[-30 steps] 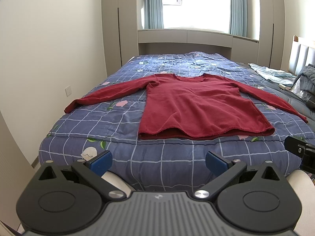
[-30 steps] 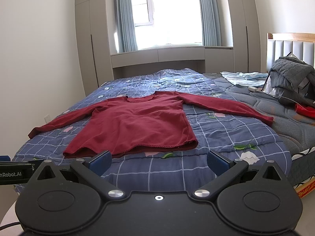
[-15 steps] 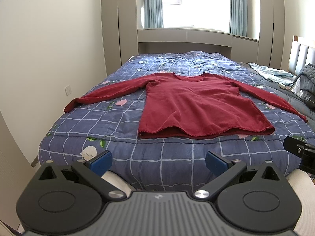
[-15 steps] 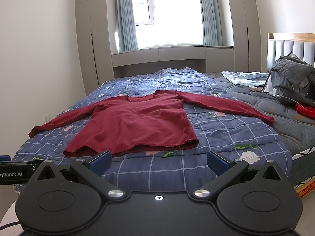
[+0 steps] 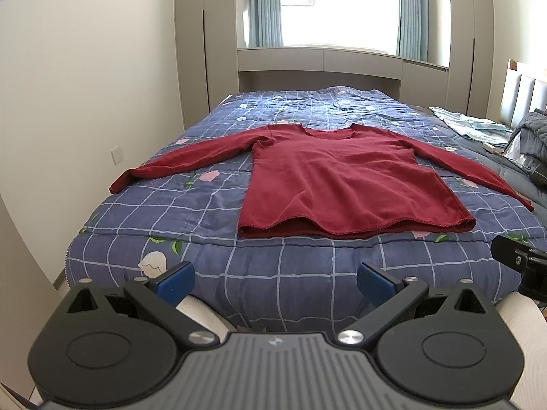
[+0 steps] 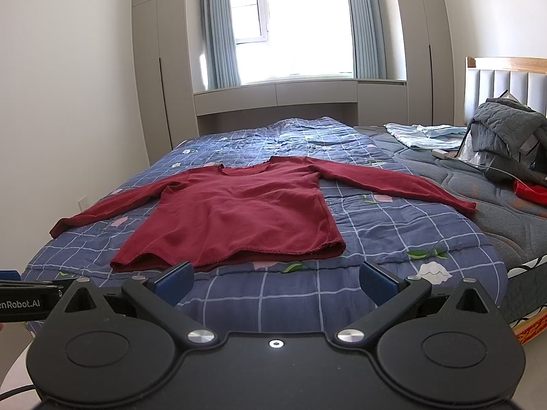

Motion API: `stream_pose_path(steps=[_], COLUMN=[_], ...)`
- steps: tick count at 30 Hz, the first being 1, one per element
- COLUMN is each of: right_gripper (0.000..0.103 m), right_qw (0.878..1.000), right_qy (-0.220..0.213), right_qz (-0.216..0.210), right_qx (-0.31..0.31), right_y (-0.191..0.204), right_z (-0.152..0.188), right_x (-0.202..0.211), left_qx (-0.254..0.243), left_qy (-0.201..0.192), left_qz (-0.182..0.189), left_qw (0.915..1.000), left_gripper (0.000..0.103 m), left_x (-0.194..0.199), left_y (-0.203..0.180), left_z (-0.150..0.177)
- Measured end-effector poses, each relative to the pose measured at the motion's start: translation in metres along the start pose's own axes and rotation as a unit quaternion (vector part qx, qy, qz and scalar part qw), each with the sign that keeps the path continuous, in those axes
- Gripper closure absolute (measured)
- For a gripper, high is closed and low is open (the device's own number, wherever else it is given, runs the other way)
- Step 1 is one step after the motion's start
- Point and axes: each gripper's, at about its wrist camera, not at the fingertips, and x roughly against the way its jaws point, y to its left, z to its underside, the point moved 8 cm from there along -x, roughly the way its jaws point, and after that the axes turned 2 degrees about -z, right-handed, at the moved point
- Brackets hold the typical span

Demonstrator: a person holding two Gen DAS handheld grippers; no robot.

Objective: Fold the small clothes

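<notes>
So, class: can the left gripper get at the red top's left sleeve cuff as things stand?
Probably yes. The left gripper is open and empty, and the cuff lies flat on the quilt with nothing covering it, though it lies well ahead.

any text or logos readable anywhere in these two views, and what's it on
"enRobot.AI": white letters on the black body of the left gripper, seen at the left edge of the right wrist view; the start of the word is cut off by the frame.
A small emblem on the grey housing in the left wrist view is too small to read.
Nothing else bears text.
</notes>
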Motion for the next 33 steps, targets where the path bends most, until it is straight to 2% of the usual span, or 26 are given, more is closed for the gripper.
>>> stream_pose_path(steps=[5, 8, 17, 21, 25, 28, 33], right_gripper=[0.0, 0.0, 0.0, 0.0, 0.0, 0.0, 0.0], right_qw=[1.0, 1.0, 0.999, 0.997, 0.995, 0.996, 0.995], right_qy=[0.003, 0.006, 0.047, 0.065, 0.056, 0.041, 0.043], right_qz=[0.001, 0.003, 0.02, 0.042, 0.077, 0.084, 0.093], right_qx=[0.0, -0.001, -0.016, -0.012, 0.002, 0.01, -0.003], right_y=[-0.003, -0.004, -0.011, -0.022, -0.034, -0.042, -0.067], right_z=[0.01, 0.003, 0.003, -0.011, -0.038, -0.06, -0.092], right_x=[0.004, 0.0, -0.015, -0.033, -0.048, -0.057, -0.082], left_qx=[0.002, 0.004, 0.014, 0.017, 0.015, 0.005, -0.003], left_qy=[0.006, 0.016, 0.058, 0.064, 0.048, 0.041, 0.045], left_qz=[0.003, 0.007, 0.027, 0.03, 0.018, 0.01, 0.005], left_qw=[1.0, 0.9998, 0.9978, 0.9973, 0.9986, 0.9991, 0.999], left_gripper=[0.0, 0.0, 0.0, 0.0, 0.0, 0.0, 0.0], left_x=[-0.003, -0.005, -0.022, -0.043, -0.059, -0.073, -0.103], left_y=[-0.001, -0.001, 0.0, -0.002, -0.006, -0.014, -0.035], left_z=[0.003, 0.004, -0.001, -0.027, -0.065, -0.095, -0.144])
